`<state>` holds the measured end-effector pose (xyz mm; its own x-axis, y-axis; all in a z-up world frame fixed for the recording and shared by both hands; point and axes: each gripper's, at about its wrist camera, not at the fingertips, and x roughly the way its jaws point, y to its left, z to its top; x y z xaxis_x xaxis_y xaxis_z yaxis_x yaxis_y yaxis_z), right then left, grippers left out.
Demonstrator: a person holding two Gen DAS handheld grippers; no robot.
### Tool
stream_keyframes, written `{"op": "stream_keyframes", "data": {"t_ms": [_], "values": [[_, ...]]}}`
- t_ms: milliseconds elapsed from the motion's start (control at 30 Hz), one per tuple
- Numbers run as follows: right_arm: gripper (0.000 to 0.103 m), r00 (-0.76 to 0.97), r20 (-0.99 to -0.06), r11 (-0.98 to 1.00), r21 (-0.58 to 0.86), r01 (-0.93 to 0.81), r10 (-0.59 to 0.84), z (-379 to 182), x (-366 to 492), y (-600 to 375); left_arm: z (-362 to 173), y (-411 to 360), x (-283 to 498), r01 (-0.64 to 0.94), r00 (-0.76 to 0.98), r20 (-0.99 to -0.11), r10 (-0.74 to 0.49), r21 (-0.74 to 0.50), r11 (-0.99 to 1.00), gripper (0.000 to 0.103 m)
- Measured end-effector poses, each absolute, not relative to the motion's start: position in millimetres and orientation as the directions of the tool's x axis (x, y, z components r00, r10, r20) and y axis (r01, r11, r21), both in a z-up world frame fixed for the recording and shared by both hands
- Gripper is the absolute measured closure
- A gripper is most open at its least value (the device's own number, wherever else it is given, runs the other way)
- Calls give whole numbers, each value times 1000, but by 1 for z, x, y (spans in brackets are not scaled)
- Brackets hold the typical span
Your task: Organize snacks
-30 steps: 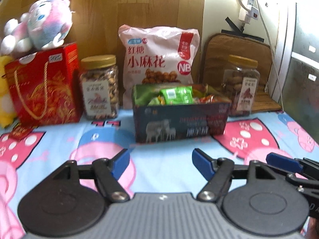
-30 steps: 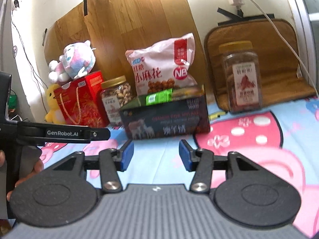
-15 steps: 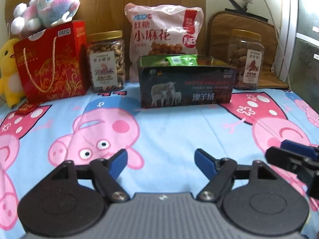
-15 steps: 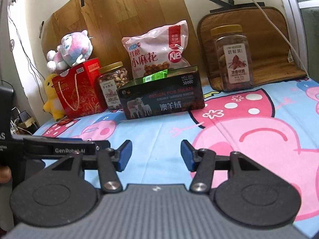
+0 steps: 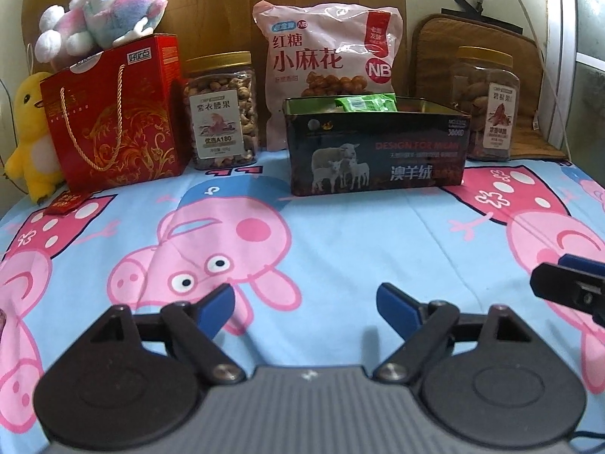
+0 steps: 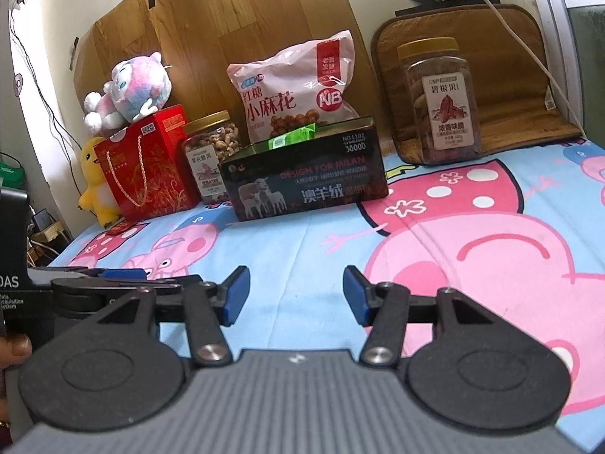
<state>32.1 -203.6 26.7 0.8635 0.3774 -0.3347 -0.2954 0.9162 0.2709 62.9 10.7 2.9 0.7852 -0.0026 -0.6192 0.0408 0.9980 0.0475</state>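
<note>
The left gripper (image 5: 304, 308) has just been spreading its jaws wide, nothing between them; the right gripper (image 6: 296, 295) stands part open and empty. Both hover over the cartoon sheet (image 5: 340, 234) low in frame. The dark tin (image 5: 376, 151), snack packets inside, sits upper centre. Judging by that, nothing is picked yet; next comes reaching toward the back row.

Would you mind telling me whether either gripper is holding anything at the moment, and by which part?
Nothing is held. The left gripper, whose jaws have just been opening, and the right gripper both stand open over the bedsheet.
</note>
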Motion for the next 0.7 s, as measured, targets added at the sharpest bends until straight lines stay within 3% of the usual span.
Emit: {"op": "stream_keyframes", "data": {"t_ms": [67, 233, 700], "values": [[43, 865, -336, 918, 272, -290, 373, 26, 33, -204, 2, 10, 63, 39, 792, -611, 4, 56, 998, 9], [42, 868, -350, 922, 290, -258, 353, 23, 36, -208, 0, 10, 65, 40, 801, -599, 9, 68, 997, 2], [39, 882, -353, 932, 292, -213, 312, 23, 40, -214, -7, 8, 69, 49, 804, -594, 6, 76, 996, 0]]}}
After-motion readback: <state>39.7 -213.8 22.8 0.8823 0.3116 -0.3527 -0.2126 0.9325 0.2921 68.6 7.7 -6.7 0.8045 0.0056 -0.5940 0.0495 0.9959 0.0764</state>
